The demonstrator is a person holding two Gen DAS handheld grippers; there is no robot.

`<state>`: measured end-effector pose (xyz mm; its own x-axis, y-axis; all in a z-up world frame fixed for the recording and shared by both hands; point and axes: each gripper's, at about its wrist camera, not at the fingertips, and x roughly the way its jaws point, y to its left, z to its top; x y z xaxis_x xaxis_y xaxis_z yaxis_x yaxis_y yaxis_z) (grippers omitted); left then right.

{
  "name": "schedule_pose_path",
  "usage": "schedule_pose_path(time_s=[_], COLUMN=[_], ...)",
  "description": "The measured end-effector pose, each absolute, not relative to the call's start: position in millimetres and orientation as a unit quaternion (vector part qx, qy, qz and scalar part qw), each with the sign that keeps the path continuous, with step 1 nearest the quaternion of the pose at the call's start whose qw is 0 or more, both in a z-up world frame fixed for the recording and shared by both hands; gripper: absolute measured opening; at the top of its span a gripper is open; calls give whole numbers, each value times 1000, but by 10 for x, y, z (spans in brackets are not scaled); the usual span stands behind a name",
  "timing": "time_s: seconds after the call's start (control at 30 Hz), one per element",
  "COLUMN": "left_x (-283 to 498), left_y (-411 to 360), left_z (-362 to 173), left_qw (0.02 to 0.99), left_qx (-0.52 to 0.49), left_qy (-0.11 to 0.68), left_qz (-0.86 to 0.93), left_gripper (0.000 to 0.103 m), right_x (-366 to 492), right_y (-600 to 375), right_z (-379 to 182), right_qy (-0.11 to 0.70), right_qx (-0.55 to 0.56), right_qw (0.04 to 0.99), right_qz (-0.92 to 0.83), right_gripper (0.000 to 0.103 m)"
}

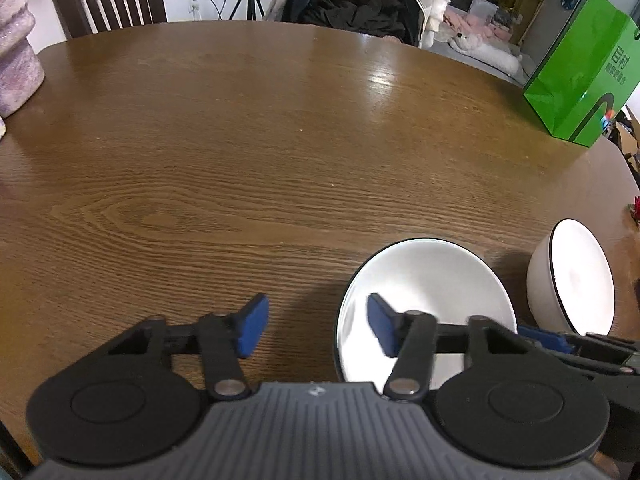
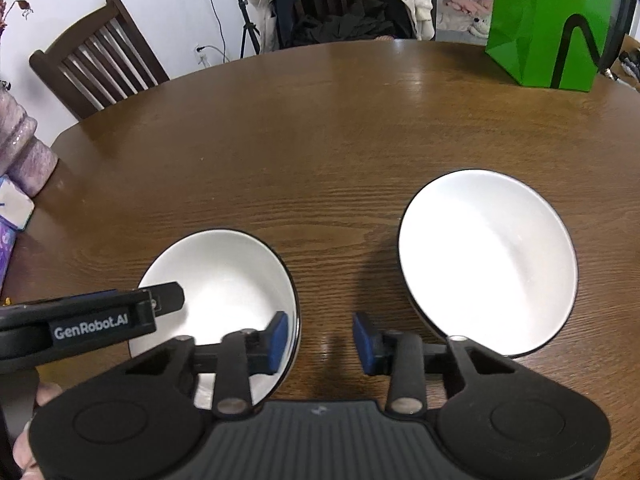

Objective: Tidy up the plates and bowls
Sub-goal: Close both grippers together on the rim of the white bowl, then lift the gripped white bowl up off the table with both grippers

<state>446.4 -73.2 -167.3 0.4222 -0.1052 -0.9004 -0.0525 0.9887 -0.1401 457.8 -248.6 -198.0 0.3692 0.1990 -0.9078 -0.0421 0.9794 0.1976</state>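
Left bowl: white, dark rim, upright on table, near edge. Right bowl: same make, just beside it, apart. Left gripper: fingers spread, holding nothing, right pad over the left bowl's rim. Right gripper: fingers spread, empty, over the gap between bowls. Green bag: upright, table's far right. Chair: far left, behind table.
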Motion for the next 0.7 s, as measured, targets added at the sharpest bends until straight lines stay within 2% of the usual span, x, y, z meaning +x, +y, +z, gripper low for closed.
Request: schedule_pose_path(time_s=[0.23, 0.33, 0.7], left_x=[4511, 4516, 4470], left_y=[-727, -748, -701], left_z=[-1718, -1719, -1708], left_qw=[831, 832, 830], left_qx=[-92, -90, -101], left_qy=[546, 545, 547], left_qz=[-47, -48, -50], left_gripper=[13, 12, 11], right_x=[4608, 4616, 4631], right_y=[-2421, -2387, -2381], right_z=[-2067, -2076, -2082], right_qy=[567, 568, 567], right_qx=[83, 83, 88], right_qw=[815, 814, 815], right_qz=[84, 85, 80], right_gripper=[12, 8, 7])
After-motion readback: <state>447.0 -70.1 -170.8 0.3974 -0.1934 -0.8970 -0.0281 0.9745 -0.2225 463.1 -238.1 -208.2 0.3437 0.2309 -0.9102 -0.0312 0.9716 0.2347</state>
